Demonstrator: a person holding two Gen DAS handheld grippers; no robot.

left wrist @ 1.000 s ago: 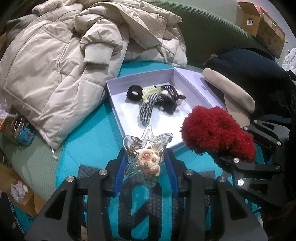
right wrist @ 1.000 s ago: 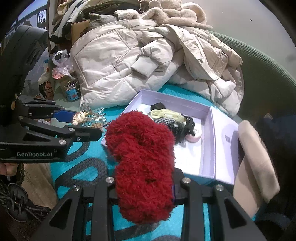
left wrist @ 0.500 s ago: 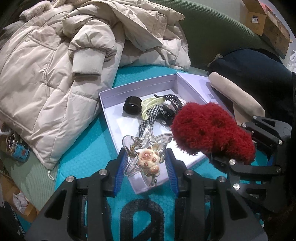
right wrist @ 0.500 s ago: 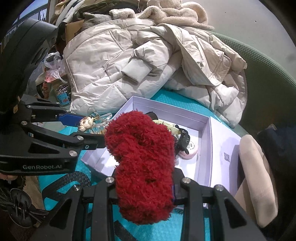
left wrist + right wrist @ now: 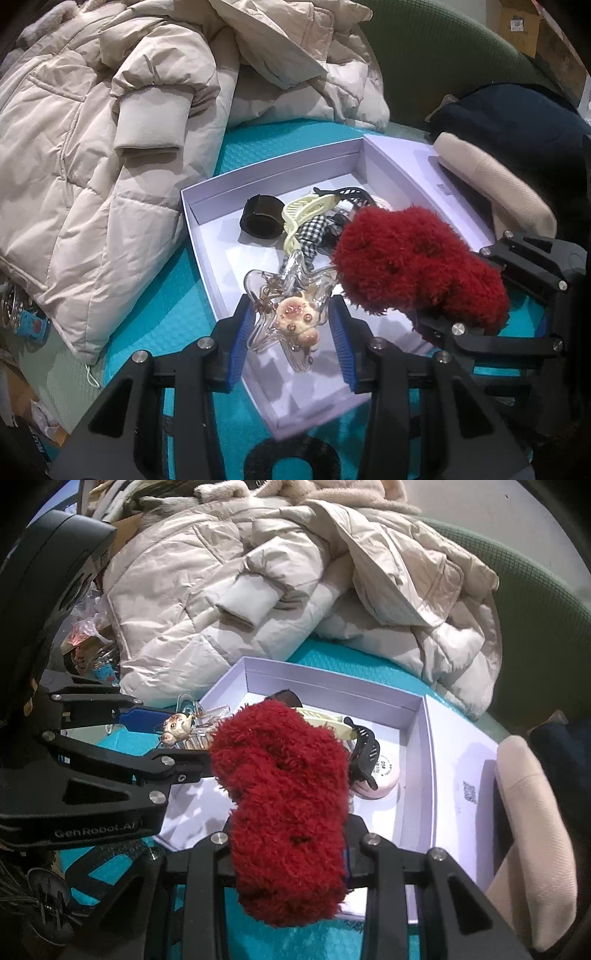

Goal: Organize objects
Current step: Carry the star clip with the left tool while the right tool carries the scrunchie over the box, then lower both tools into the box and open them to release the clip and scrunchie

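Observation:
My left gripper [image 5: 291, 328] is shut on a clear star-shaped hair clip [image 5: 290, 314] with a small cream figure on it, held above the near end of the open white box [image 5: 207, 236]. My right gripper [image 5: 291, 853] is shut on a fluffy red scrunchie [image 5: 288, 805], also over the box [image 5: 332, 686]. In the left wrist view the scrunchie [image 5: 417, 262] and the right gripper [image 5: 443, 321] hang just to the right of the clip. Inside the box lie a black band [image 5: 261, 218], a cream claw clip [image 5: 306, 210], a checked piece and a black claw clip [image 5: 364, 753].
The box rests on a teal mat [image 5: 162, 295]. A beige puffer jacket [image 5: 92, 155] is heaped behind and to the left. The box lid [image 5: 461, 775] lies to the right beside a beige roll [image 5: 532, 830] and dark fabric [image 5: 517, 118]. A green seat back [image 5: 546, 609] curves behind.
Both grippers have moved forward and down, from over the mat's near side to above the box, each still gripping its item. The box looks larger and closer.

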